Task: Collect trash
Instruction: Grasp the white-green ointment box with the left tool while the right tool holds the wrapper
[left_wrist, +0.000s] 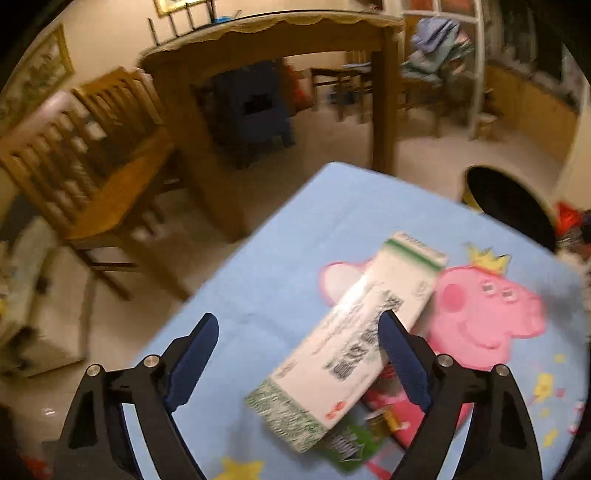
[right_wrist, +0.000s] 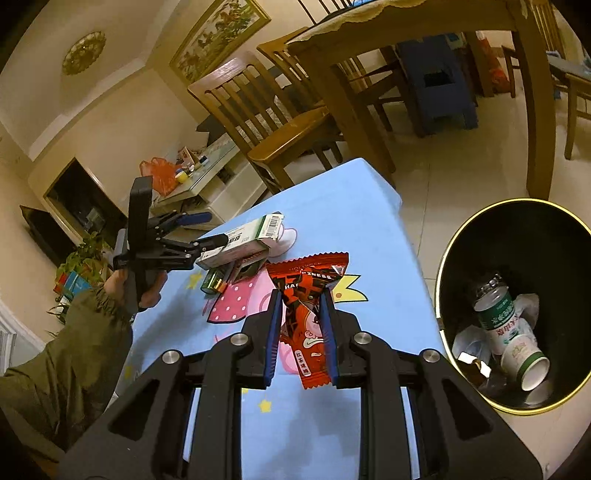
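So rn the right gripper (right_wrist: 300, 334) is clamped on a red crinkly plastic snack wrapper (right_wrist: 306, 306), pinched around its middle w/ both ends sticking out past the fingers, prob bc the waist is the only bit narrow enough to squeeze flat. It looks lifted off the light blue cartoon-pig tablecloth (right_wrist: 354, 206) below. Round black bin with a gold rim (right_wrist: 448, 254) sits on the floor off to that gripper's right, already has a green-label plastic bottle (right_wrist: 496, 308) + a paper cup (right_wrist: 526, 363) in it, so I'd guess the wrapper goes there next.

Left gripper (left_wrist: 299, 347) is spread wide, holding nothing. A long white cardboard box with green ends (left_wrist: 347, 339) lies between its fingers, angled across; the fingers straddle it for a grab, I think. Pic is blurry tho. A small green battery (right_wrist: 212, 284) lies just under/beside the box's near end, so a sloppy close could nudge it.
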